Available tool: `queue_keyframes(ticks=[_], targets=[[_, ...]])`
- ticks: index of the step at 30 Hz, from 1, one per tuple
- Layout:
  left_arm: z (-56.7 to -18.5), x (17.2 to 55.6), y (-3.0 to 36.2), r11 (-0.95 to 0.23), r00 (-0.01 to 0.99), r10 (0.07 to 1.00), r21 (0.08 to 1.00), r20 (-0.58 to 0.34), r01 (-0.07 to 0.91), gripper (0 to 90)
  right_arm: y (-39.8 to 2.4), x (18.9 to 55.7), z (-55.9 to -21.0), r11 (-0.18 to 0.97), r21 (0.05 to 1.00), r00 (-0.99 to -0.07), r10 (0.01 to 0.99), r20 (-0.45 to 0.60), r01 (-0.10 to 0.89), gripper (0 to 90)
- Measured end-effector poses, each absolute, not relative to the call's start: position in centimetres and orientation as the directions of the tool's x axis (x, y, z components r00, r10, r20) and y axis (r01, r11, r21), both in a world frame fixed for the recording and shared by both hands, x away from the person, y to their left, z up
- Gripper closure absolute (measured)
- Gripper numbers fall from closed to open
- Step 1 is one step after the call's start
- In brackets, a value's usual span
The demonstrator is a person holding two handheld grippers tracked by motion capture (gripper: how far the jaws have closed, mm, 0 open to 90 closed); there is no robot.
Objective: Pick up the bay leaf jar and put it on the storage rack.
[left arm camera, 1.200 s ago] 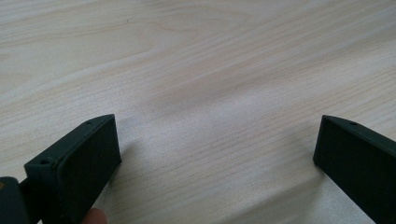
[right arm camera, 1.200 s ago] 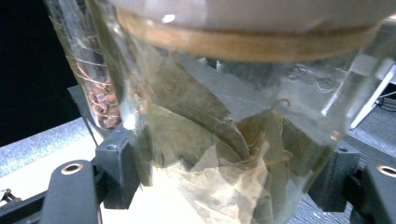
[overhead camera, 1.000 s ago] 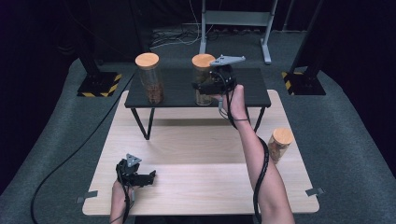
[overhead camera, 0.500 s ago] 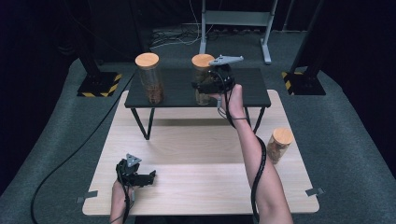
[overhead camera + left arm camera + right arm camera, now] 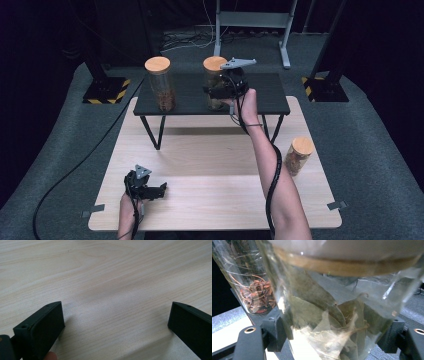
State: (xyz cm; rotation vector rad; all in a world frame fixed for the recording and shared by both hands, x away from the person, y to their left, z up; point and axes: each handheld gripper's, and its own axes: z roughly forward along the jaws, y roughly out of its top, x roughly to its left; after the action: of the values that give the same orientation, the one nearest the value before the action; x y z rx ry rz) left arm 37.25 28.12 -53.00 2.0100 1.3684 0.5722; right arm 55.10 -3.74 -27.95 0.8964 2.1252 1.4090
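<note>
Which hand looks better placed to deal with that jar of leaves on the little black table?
Right. The right gripper is already clamped on the leaf jar on the black table, while the left gripper sits open, low on the wooden table.

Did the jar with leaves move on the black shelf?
No. The jar of leaves sits beside the other tall jar, same spot on the black shelf.

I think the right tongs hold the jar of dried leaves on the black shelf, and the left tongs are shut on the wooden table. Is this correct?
Not quite: the left tongs are open, with bare wooden table between them, as the left gripper view shows. The right tongs do hold the jar of dried leaves on the black shelf.
</note>
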Motion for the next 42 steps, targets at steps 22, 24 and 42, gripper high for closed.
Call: queue_keyframes(ticks=[22,24,42], targets=[[-53.00,37.25,28.12,-0.260,0.366,0.931,0.708,0.003,0.656,0.0,-3.70,55.23,-27.85,0.279,0.918,-0.696,0.718,-0.005,0.281,24.8],[-53.00,37.25,28.12,-0.260,0.366,0.931,0.708,0.003,0.656,0.0,-3.71,55.23,-27.82,0.280,0.917,-0.696,0.718,-0.006,0.282,24.8],[-53.00,37.25,28.12,-0.260,0.366,0.931,0.708,0.003,0.656,0.0,-4.40,54.46,-27.50,0.357,0.867,-0.695,0.719,-0.017,0.348,5.3]])
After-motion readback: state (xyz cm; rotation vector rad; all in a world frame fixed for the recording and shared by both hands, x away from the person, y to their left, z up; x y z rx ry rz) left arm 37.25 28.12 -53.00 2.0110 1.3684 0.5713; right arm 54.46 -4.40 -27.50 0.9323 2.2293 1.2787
